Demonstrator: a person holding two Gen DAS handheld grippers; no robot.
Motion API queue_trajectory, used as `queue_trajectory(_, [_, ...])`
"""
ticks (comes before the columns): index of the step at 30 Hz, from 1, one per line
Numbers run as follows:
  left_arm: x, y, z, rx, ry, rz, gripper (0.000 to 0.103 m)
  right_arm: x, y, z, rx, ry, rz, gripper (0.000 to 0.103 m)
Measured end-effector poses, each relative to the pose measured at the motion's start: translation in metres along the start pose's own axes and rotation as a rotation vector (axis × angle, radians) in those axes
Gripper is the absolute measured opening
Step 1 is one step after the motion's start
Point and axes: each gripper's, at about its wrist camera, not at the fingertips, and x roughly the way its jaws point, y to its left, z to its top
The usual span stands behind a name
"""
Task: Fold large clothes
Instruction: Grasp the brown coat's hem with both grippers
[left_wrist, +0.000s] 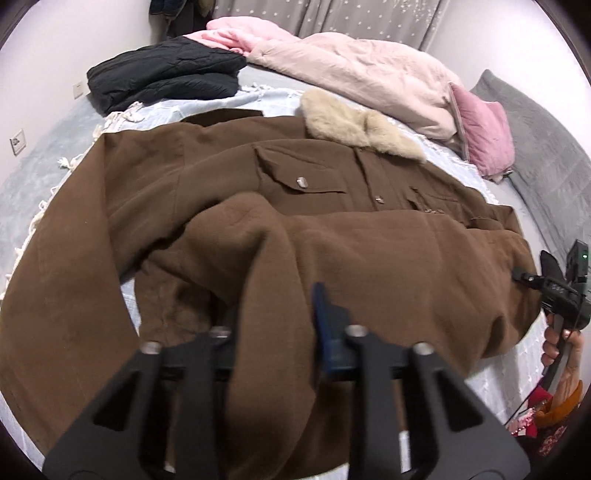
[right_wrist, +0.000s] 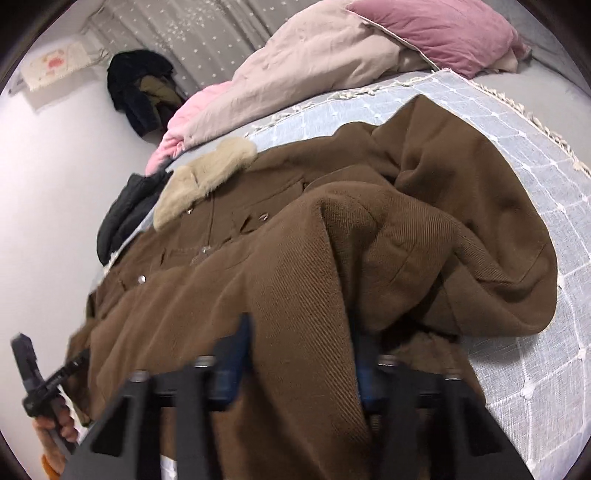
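A large brown coat (left_wrist: 369, 258) with a beige fur collar (left_wrist: 354, 125) lies spread front-up on the bed, its near hem lifted and bunched. My left gripper (left_wrist: 277, 314) is shut on a fold of that hem; brown cloth fills the gap beside its blue pad (left_wrist: 325, 314) and hides the other finger. In the right wrist view the coat (right_wrist: 295, 258) humps up toward the camera. My right gripper (right_wrist: 299, 332) is shut on the hem too, with thick cloth pressed between its two blue pads. Each view shows the other gripper held in a hand at its edge.
The coat rests on a pale blue fringed blanket (left_wrist: 258, 99) over the bed. A folded black jacket (left_wrist: 162, 74) sits at the far left. A pink duvet (left_wrist: 351, 70), a pink pillow (left_wrist: 484, 133) and a grey pillow (left_wrist: 546, 155) crowd the far right. Dark clothes (right_wrist: 136, 92) hang by the wall.
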Motion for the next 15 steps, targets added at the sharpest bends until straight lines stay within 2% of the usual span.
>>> queue_trajectory(3, [-0.024, -0.003, -0.004, 0.030, -0.028, -0.017, 0.019, -0.023, 0.012, -0.006, -0.036, -0.031, 0.011, 0.015])
queue_trajectory(5, [-0.045, -0.004, -0.010, 0.045, -0.048, -0.052, 0.018, -0.043, 0.017, -0.012, -0.053, -0.058, 0.034, 0.010])
queue_trajectory(10, [-0.087, -0.005, -0.030, 0.072, -0.047, -0.156, 0.016, -0.109, 0.027, -0.048, -0.094, -0.119, 0.057, 0.008])
queue_trajectory(15, [-0.109, 0.002, -0.062, 0.100, -0.001, -0.162, 0.016, -0.142, 0.018, -0.084, -0.113, -0.077, 0.020, 0.008])
